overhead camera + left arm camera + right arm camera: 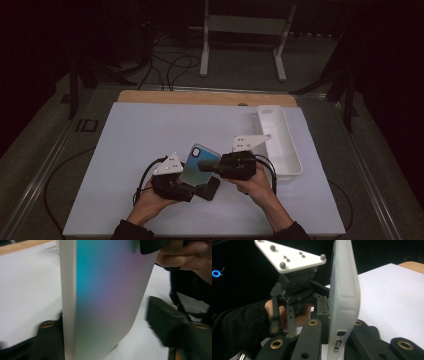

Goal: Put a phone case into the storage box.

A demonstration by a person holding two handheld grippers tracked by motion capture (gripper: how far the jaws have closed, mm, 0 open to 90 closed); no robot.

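High view: phone case (196, 165) (upright) btwn tongs

Phone case (198, 164) upright between grippers; tray (290, 150) right.

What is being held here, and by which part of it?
The right gripper is shut on the iridescent phone case, clamping its long side edge and holding it upright above the table. The left gripper straddles the case's lower end, jaws not clearly pressing.
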